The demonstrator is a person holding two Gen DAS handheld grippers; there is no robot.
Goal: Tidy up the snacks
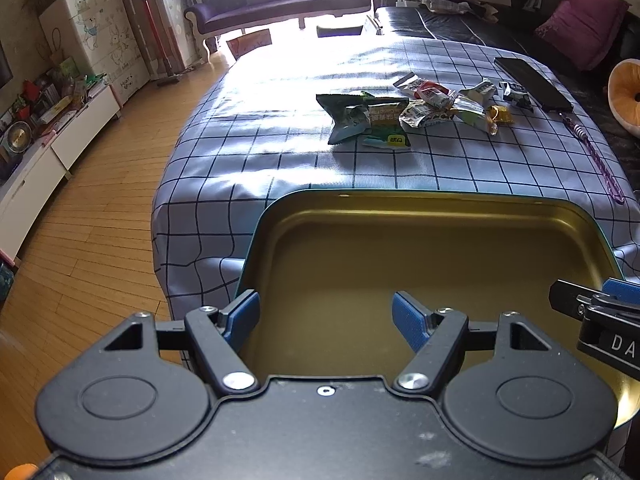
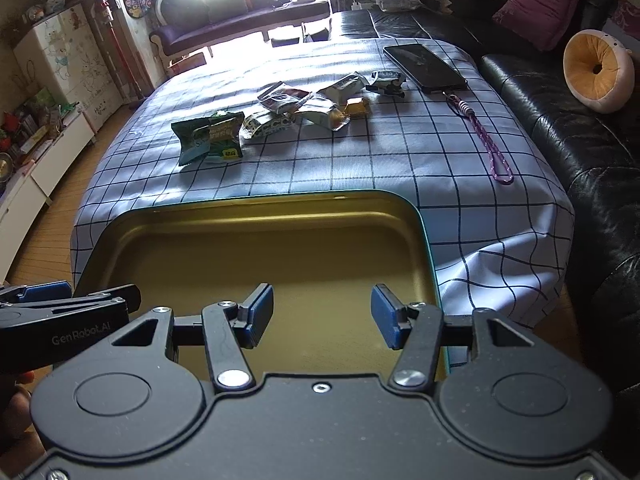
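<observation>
Black claw (image 1: 326, 316) (blue pads (image 1: 408, 320))

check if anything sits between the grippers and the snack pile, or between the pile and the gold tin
Nothing visible blocks either path. Both the left gripper and right gripper hover open over the empty gold tin. Only bare checked tablecloth lies between the tin and the snack packets. The phone and purple lanyard lie off to the right.

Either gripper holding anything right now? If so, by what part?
Nothing held. Left gripper and right gripper both hover open over the empty gold tin; the snack packets lie untouched farther along the table.
</observation>
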